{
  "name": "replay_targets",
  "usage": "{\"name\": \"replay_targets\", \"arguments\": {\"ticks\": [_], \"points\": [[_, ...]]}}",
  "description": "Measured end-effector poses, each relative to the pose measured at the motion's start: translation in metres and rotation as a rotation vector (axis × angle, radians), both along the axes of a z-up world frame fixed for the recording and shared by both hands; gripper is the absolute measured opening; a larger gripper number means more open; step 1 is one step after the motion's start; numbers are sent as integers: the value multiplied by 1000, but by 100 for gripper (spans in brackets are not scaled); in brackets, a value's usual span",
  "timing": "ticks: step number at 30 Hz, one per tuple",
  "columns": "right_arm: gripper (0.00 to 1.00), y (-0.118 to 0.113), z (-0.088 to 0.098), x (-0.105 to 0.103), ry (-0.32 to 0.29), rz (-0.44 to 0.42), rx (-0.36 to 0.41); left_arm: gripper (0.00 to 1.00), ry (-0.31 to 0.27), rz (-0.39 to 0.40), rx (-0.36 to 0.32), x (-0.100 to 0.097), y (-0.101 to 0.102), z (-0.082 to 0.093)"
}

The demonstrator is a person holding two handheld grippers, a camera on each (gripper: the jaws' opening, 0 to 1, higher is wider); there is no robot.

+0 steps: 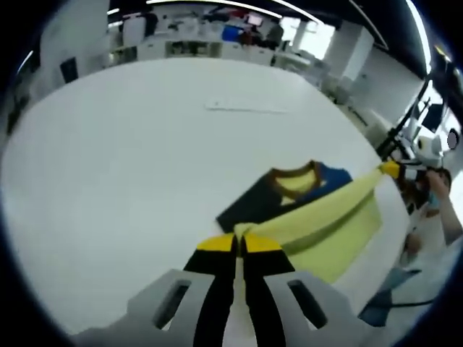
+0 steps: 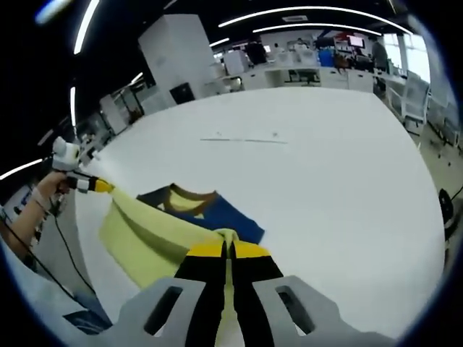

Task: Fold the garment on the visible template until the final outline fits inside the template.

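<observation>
White table (image 1: 130, 166), garment (image 1: 318, 217) between both tongs

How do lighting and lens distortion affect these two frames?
Left gripper view: even overhead light, table bulging from fisheye, garment sharp, left gripper gripping it. Right gripper view: ceiling strips streak into curved glare, background soft, right gripper clamped on the yellow edge.

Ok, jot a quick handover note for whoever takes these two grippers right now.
Left gripper: shut on the yellow hem of the garment.
Right gripper: shut on the same yellow edge at its other end.
The edge is lifted and stretched between them; the navy upper part with the brown collar lies flat on the white table.
Done: a fold is under way.
Left: lay the fold down, finish folding. I cannot make out a template outline.
</observation>
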State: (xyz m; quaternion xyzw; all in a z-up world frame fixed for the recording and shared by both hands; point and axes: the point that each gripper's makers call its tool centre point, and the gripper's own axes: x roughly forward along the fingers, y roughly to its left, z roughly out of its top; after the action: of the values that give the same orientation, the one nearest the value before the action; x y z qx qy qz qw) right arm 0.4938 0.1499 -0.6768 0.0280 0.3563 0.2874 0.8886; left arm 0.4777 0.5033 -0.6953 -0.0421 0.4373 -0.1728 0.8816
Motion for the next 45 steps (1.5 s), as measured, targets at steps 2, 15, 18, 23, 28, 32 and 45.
{"name": "replay_targets", "arguments": {"ticks": [2, 15, 18, 23, 28, 32, 45], "points": [[3, 0, -3, 3, 5, -4, 0, 0, 7, 5, -3, 2, 0, -4], [3, 1, -19, 17, 34, -25, -2, 0, 30, 9, -14, 17, 1, -19], [3, 1, -24, 20, 40, -32, -2, 0, 29, 8, -16, 22, 1, -22], [3, 2, -34, 26, 55, -38, -8, 0, 40, 13, -21, 26, 1, -32], [3, 3, -43, 30, 68, -43, -19, 0, 54, 27, -33, 29, 3, -42], [3, 2, -49, 32, 79, -45, -27, 0, 66, 39, -48, 30, 4, -49], [3, -2, -69, 34, 108, -63, -43, 0, 83, 30, -40, 33, 0, -60]]}}
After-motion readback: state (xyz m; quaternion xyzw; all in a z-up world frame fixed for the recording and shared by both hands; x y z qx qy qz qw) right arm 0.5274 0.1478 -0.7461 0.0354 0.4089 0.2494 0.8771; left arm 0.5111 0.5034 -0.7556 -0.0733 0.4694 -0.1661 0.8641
